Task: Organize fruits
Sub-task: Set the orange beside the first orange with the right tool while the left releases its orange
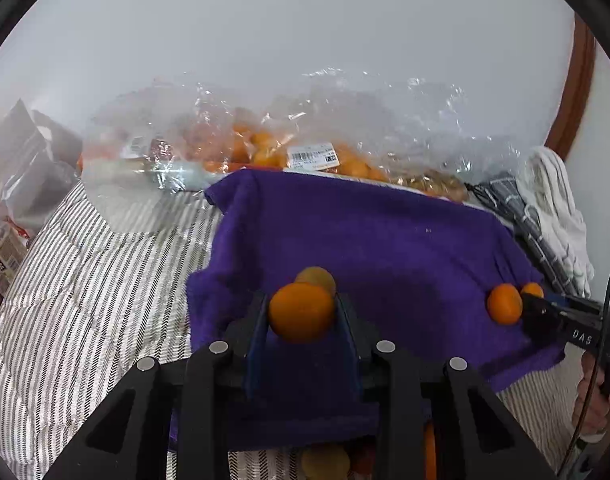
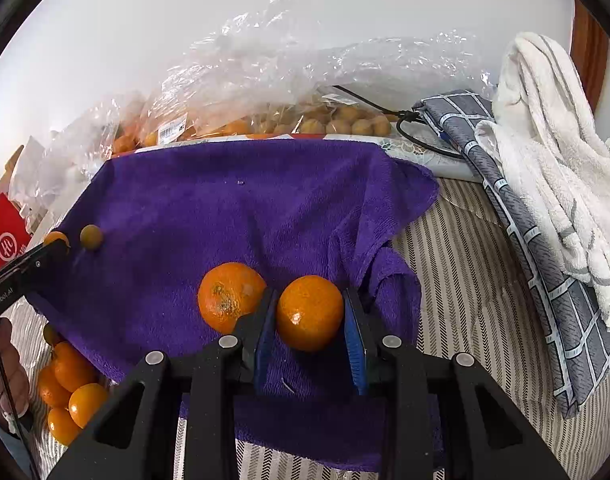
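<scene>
We are holding a fruit in each hand, low over the purple towel, so we judge this to be the placing step. Nearest, our right gripper is clamping a mandarin between its blue pads, just right of another mandarin that is already lying on the towel and touching the left finger. Our left gripper is likewise clamping a mandarin, with a small yellowish fruit sitting just beyond it on the cloth.

Next, we think, each fruit needs lowering until it is resting on the towel before the fingers are eased apart, or it may roll on the soft pile.

At the near left, off the towel, loose mandarins are lying in a heap on the striped bedding. Farther off, clear plastic bags of fruit are standing against the plain white wall. To the right, a checked grey cloth and white towels are lying beside a wooden frame.
</scene>
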A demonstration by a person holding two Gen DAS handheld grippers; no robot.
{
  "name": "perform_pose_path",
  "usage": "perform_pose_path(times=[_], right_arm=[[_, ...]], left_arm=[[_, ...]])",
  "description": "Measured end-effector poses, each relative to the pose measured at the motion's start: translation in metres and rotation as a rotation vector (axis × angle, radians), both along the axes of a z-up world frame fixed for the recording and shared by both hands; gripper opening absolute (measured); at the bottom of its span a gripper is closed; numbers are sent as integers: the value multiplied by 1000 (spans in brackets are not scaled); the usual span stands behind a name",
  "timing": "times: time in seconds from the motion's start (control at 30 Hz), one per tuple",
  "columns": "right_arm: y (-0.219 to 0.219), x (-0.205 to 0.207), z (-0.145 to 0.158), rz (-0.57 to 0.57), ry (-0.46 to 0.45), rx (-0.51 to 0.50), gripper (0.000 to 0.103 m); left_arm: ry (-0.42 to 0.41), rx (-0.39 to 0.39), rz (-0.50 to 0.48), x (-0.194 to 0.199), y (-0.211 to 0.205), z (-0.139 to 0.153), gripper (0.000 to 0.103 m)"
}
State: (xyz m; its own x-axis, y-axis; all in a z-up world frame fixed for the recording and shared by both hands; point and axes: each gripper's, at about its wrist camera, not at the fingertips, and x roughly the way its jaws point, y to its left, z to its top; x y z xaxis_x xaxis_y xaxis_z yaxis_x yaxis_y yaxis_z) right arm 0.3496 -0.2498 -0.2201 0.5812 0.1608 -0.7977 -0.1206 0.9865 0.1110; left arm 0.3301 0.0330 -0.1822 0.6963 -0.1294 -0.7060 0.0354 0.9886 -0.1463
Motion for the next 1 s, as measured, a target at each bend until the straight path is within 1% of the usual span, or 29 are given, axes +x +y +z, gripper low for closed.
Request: perform_pose_path(times=[0.33, 0.47, 0.63, 0.77, 0.97, 1.0], right_arm=[[-1, -2, 1, -7, 4, 14, 33], [-2, -4, 4, -16, 0, 22, 36], [-1, -11, 15, -5, -33, 46, 42], [1, -15, 20, 8, -51, 64, 43], [4, -19, 23, 0, -74, 51, 43], [4, -19, 23, 0, -77, 52, 43]], left_arm=[[31, 24, -13, 1, -5, -4, 32], [38, 26, -11, 3, -4, -6, 32], [45, 33, -18, 3, -6, -7, 32], [48, 37, -21, 4, -7, -8, 32], [45, 28, -19, 3, -6, -7, 32], [43, 26, -19, 3, -6, -7, 33]])
